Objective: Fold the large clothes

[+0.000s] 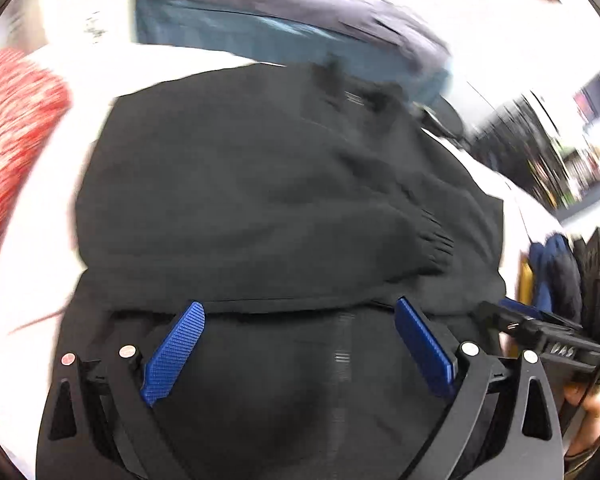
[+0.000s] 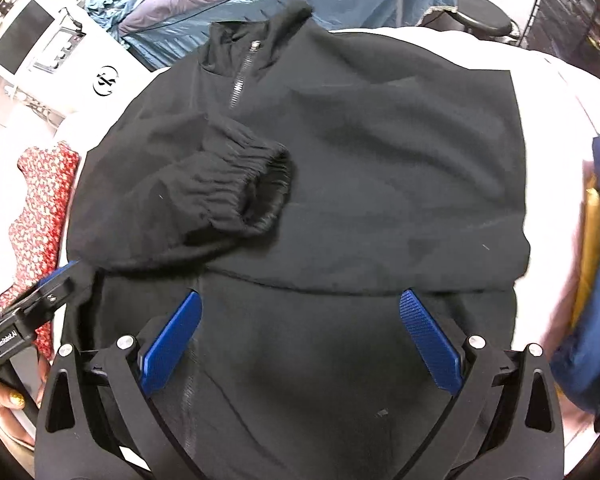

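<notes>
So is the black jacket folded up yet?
Partly folded: the black jacket has its sleeve laid across the chest, but the hem is still spread out.

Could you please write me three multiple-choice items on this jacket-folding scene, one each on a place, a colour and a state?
1. Where does the sleeve cuff lie?
A. on the jacket's chest
B. hanging off the table
C. inside the collar

2. What colour is the jacket?
A. red
B. black
C. white

3. How do the right gripper jaws stand?
A. shut on the cuff
B. shut on the collar
C. open, holding nothing

Answers: 1 A, the elastic cuff rests across the front below the zipper. 2 B, the fabric is black throughout. 3 C, the blue fingers stand wide apart over the cloth.
</notes>
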Demonstrator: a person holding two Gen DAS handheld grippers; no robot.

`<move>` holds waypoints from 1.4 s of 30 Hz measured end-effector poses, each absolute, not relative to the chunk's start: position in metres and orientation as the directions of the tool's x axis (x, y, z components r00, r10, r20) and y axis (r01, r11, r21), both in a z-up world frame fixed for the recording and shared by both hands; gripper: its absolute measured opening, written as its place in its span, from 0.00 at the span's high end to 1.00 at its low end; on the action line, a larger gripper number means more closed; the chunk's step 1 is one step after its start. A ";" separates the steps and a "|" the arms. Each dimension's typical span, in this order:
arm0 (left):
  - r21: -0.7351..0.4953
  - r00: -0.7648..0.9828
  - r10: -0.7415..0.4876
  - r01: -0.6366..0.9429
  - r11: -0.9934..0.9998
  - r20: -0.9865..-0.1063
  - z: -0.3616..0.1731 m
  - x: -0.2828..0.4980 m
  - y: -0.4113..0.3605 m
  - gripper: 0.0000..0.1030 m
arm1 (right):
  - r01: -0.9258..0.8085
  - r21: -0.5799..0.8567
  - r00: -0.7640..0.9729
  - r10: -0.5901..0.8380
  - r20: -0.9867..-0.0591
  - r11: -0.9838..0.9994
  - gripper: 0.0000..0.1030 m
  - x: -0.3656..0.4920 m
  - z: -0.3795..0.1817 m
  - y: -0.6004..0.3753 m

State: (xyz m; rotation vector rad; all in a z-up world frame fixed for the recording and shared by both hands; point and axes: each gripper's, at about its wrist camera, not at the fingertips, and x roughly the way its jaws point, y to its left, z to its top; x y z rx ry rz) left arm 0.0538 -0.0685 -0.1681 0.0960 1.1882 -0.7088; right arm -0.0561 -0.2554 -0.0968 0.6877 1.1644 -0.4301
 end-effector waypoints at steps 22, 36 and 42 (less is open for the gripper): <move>-0.362 0.238 -0.406 0.209 0.909 -0.882 -0.203 0.209 0.011 0.09 | 0.489 0.063 0.466 -0.199 -0.862 0.870 0.73 0.021 -0.064 -0.234; -0.493 0.060 -0.525 0.269 0.827 -0.849 -0.244 0.226 -0.050 0.14 | 0.722 0.247 0.313 0.013 -0.950 0.646 0.31 -0.006 -0.129 -0.292; -0.339 0.137 -0.423 0.406 0.849 -0.896 -0.240 0.222 -0.079 0.79 | 0.691 0.215 0.316 -0.021 -0.949 0.691 0.31 -0.011 -0.121 -0.291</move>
